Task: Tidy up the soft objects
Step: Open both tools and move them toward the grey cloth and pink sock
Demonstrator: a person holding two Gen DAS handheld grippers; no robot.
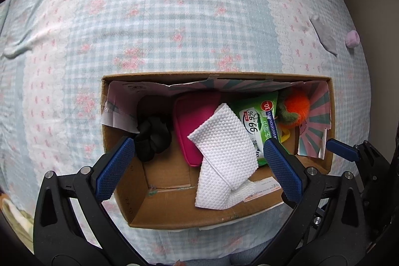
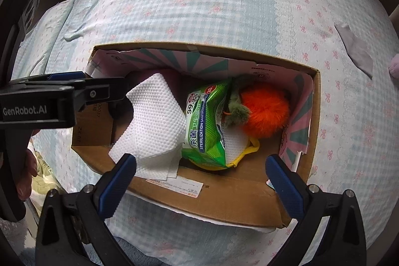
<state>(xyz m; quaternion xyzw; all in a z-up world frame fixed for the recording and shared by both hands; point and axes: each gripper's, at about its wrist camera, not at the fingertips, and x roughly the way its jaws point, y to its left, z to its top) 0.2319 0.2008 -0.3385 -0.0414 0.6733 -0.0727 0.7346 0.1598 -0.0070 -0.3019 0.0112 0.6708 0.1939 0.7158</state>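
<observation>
Open brown cardboard box (image 1: 174, 218) on the bed: holds white embossed paper towel (image 1: 224, 156), green wipes pack (image 2: 207, 126), orange fluffy pompom (image 2: 264, 111).

Left tool (image 1: 199, 166), right tool (image 2: 199, 178): both spread wide, empty, above box.

Risk: the towel, draped on the near wall, may slip out; a grey cloth scrap (image 1: 324, 34), possibly felt, lies beyond box, overlooked.

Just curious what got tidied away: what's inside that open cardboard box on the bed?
Inside the open cardboard box: a white dimpled paper towel, a green wet-wipes pack, a fluffy orange plush toy, a magenta pouch and a black knotted fabric piece. Something yellow peeks out beneath the pack, mostly covered.
</observation>
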